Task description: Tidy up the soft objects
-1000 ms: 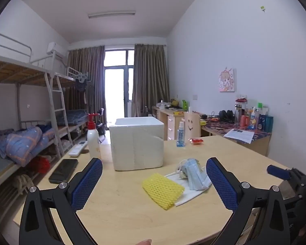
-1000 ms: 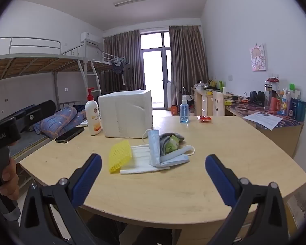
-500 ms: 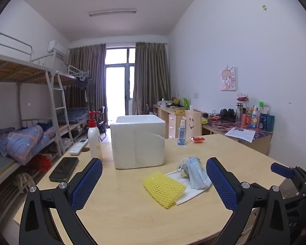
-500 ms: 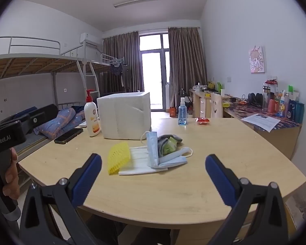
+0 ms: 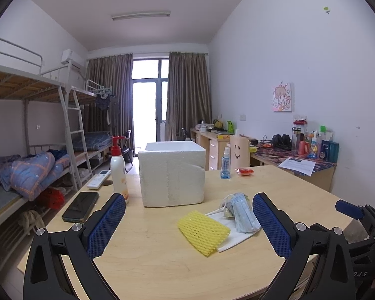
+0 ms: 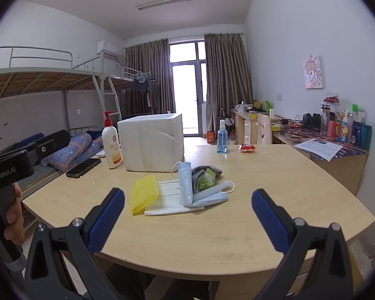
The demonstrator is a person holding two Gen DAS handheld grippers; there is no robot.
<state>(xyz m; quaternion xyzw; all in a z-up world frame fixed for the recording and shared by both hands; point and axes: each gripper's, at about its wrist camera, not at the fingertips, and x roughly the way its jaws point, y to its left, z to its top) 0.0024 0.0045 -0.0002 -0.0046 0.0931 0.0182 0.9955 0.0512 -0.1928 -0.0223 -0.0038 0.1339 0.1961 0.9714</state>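
Observation:
A pile of soft things lies mid-table: a yellow foam net (image 5: 203,231) (image 6: 144,197), a white face mask (image 6: 166,198), a blue face mask (image 5: 242,213) (image 6: 187,186) and a grey-green sock (image 6: 205,175). A white foam box (image 5: 172,172) (image 6: 151,142) stands open behind them. My left gripper (image 5: 188,225) is open and empty, hovering in front of the pile. My right gripper (image 6: 187,221) is open and empty, over the table's near edge in front of the pile.
On the wooden table (image 6: 275,175) stand a lotion pump bottle (image 5: 118,172) (image 6: 110,147), a black phone (image 5: 80,206), a remote (image 5: 98,178), a blue spray bottle (image 6: 222,140) and a red packet (image 6: 247,147). Bunk beds stand left, a cluttered desk right.
Both grippers stay open and have drifted only slightly; the view of the table rose a little. Nothing on the table moved.

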